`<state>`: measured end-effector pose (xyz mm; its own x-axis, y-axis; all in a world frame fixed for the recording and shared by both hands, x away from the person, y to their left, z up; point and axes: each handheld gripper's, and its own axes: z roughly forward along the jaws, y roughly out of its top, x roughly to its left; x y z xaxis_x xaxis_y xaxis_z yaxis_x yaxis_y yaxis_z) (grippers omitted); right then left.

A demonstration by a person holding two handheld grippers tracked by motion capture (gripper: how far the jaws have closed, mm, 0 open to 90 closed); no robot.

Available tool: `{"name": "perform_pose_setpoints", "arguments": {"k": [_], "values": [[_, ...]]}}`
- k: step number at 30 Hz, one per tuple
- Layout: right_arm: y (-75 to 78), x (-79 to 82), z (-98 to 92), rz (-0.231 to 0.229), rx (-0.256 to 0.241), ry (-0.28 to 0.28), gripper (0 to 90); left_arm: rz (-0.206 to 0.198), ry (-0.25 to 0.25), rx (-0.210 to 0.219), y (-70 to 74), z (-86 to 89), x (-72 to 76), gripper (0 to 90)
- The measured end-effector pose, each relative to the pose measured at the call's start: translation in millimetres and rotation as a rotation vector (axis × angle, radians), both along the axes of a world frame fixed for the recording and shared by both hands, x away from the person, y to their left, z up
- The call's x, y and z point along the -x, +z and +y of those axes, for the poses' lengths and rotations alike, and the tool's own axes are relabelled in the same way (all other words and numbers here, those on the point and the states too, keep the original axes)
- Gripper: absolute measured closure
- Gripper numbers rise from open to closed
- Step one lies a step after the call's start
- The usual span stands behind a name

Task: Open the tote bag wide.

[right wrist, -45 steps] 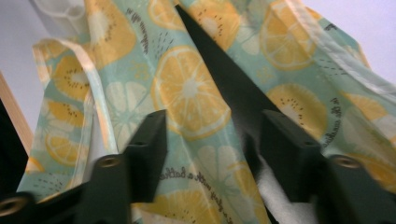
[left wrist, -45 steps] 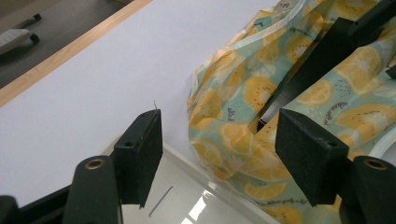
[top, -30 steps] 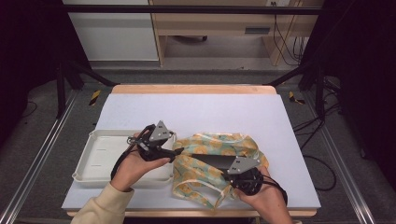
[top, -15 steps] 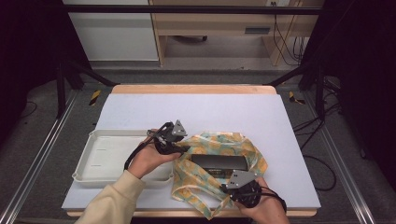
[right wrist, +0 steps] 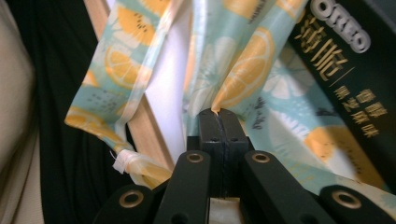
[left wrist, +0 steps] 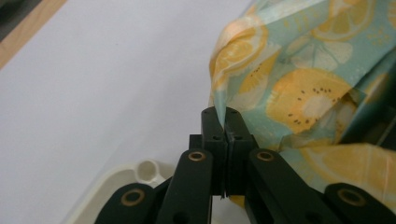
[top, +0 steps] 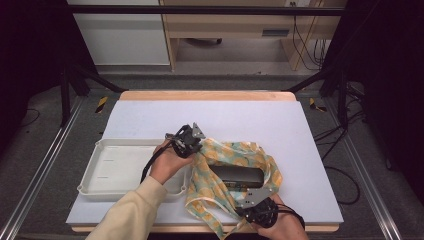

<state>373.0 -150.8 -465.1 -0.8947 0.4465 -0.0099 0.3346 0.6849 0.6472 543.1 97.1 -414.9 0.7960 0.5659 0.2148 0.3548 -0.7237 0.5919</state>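
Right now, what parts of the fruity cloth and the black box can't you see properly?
- Black box, high view: the cloth folds over its edges, so its full shape is hidden.
- Box lettering, right gripper view: cut off by the picture's edge.
- Cloth's near corner, high view: hidden behind the right hand-held gripper.
- White tray, high view: its right end is covered by the hand holding the left hand-held gripper.

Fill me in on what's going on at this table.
A person is working a lemon-print cloth with a gripper in each hand. The left gripper has its jaws shut on one edge of the cloth, beside a white tray. The right gripper pinches another edge near the table's front. A dark box lies on the cloth between them, with fabric bunched around it, not yet covering it.
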Motion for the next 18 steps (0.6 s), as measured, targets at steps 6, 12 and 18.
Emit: {"name": "perform_pose_setpoints", "arguments": {"k": [6,12,18], "values": [[-1.1,0.9,-1.0,0.015,-0.004,0.021,90.0,0.000,0.012,-0.007,-0.3,3.0,-4.2,88.9],[2.9,-3.4,-5.2,-0.007,-0.051,-0.044,77.0,0.021,-0.022,0.004,-0.4,2.1,4.4,89.8],[19.3,-5.9,-5.3,-0.050,-0.084,-0.113,55.9,0.018,-0.052,0.023,4.5,3.8,16.2,90.0]]}}
